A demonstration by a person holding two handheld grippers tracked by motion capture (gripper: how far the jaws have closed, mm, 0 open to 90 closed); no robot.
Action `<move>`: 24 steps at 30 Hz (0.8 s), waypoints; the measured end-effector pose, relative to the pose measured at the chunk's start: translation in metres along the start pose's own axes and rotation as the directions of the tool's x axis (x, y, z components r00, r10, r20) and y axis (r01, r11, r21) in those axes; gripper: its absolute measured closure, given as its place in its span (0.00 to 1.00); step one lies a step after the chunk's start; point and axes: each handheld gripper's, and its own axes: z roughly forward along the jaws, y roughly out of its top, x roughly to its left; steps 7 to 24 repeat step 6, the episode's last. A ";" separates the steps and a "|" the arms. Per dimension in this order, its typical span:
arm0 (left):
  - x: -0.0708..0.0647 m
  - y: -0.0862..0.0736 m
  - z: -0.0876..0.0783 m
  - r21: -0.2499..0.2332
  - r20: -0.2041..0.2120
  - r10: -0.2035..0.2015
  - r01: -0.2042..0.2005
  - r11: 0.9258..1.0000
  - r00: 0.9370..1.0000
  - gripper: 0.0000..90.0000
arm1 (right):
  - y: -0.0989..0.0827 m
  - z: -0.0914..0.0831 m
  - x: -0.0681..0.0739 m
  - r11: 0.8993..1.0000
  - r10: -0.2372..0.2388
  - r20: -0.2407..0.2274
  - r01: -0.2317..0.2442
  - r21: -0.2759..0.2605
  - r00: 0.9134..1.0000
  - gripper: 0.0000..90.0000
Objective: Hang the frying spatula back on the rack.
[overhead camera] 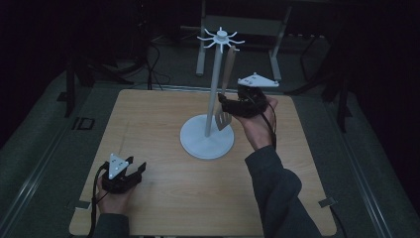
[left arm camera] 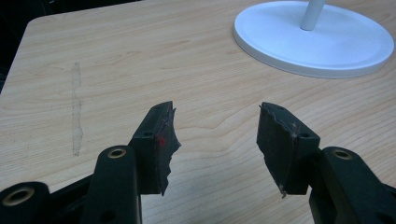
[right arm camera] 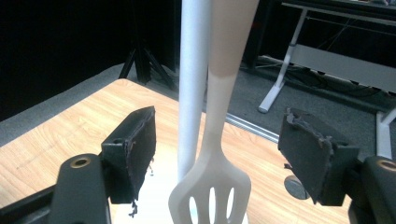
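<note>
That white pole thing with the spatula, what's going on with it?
A person holds a gripper in each hand at a wooden table. The right gripper is up beside a slotted spatula that hangs from a white utensil stand, its jaws open on either side of the spatula and not pinching it. The left gripper rests open on the table, holding nothing.

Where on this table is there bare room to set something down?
The far-left stretch of the table, between its left edge and the white stand, is bare. So is the near middle, between the left claw and the sleeve. It's crowded right of the stand, where the right claw flanks the hanging spatula.
</note>
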 end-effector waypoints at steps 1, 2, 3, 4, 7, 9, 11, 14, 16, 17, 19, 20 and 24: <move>0.000 0.000 0.000 0.001 0.000 0.001 -0.001 1.000 1.000 0.52 | -0.002 -0.001 -0.001 1.000 -0.002 0.000 0.002 0.001 1.000 0.31; 0.000 0.000 0.000 0.002 0.000 0.001 -0.001 1.000 1.000 0.52 | -0.004 -0.001 -0.001 1.000 -0.001 0.000 0.001 0.001 1.000 0.31; 0.000 0.000 0.000 0.002 0.001 0.001 -0.001 1.000 1.000 0.52 | -0.006 -0.003 -0.002 1.000 -0.002 0.001 0.002 0.002 1.000 0.30; 0.000 0.000 0.000 0.005 0.001 0.001 -0.001 1.000 1.000 0.51 | -0.011 -0.005 -0.004 1.000 0.000 -0.003 0.000 0.008 1.000 0.30; 0.000 0.000 0.001 0.009 -0.004 -0.001 0.001 1.000 1.000 0.51 | -0.018 -0.008 -0.006 1.000 -0.004 -0.004 0.004 0.018 1.000 0.29; 0.000 0.000 0.001 0.009 -0.004 -0.001 0.001 1.000 1.000 0.51 | -0.018 -0.008 -0.006 1.000 -0.004 -0.004 0.004 0.018 1.000 0.29; 0.000 0.000 0.001 0.009 -0.004 -0.001 0.001 1.000 1.000 0.51 | -0.018 -0.008 -0.006 1.000 -0.004 -0.004 0.004 0.018 1.000 0.29; 0.000 0.000 0.001 0.009 -0.004 -0.001 0.001 1.000 1.000 0.51 | -0.018 -0.008 -0.006 1.000 -0.004 -0.004 0.004 0.018 1.000 0.29; 0.000 0.000 0.001 0.009 -0.004 -0.001 0.001 1.000 1.000 0.51 | -0.018 -0.008 -0.006 1.000 -0.004 -0.004 0.004 0.018 1.000 0.29; 0.000 0.000 0.001 0.009 -0.004 -0.001 0.001 1.000 1.000 0.51 | -0.018 -0.008 -0.006 1.000 -0.004 -0.004 0.004 0.018 1.000 0.29; 0.000 0.000 0.001 0.009 -0.004 -0.001 0.001 1.000 1.000 0.51 | -0.018 -0.008 -0.006 1.000 -0.004 -0.004 0.004 0.018 1.000 0.29; 0.000 0.000 0.001 0.009 -0.004 -0.001 0.001 1.000 1.000 0.51 | -0.018 -0.008 -0.006 1.000 -0.004 -0.004 0.004 0.018 1.000 0.29; 0.000 0.000 0.001 0.009 -0.004 -0.001 0.001 1.000 1.000 0.51 | -0.018 -0.008 -0.006 1.000 -0.004 -0.004 0.004 0.018 1.000 0.29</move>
